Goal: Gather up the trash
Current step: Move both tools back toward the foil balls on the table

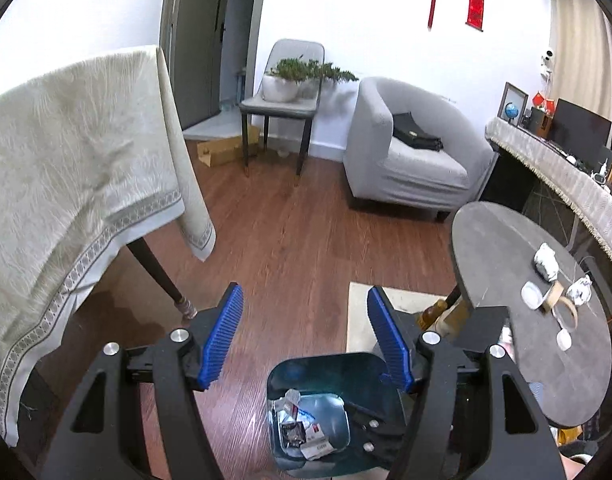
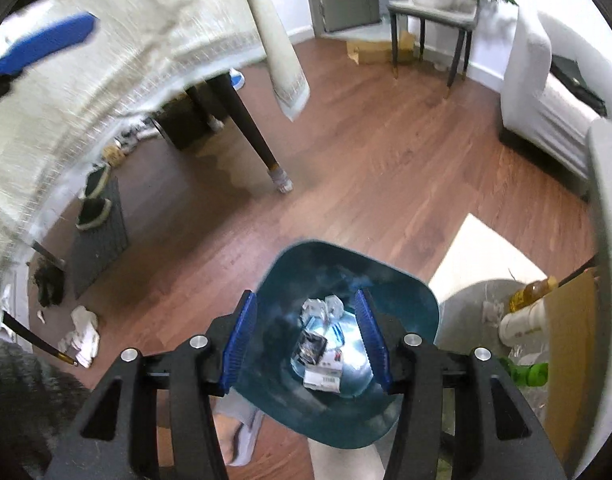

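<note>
Right wrist | teal trash bin [image 2: 406, 300] | crumpled wrappers [image 2: 320, 356] inside, uncovered

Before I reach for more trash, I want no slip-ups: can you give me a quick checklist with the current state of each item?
1. Left gripper empty, jaws apart: ok.
2. Right gripper empty, jaws apart: ok.
3. Teal plastic trash bin upright on the floor, mouth unobstructed: ok.
4. Room left in the bin above the wrappers: ok.
5. Crumpled white paper wads waiting on the round grey side table: ok.
6. Whether the tape rolls beside them count as trash: cannot tell.
</note>
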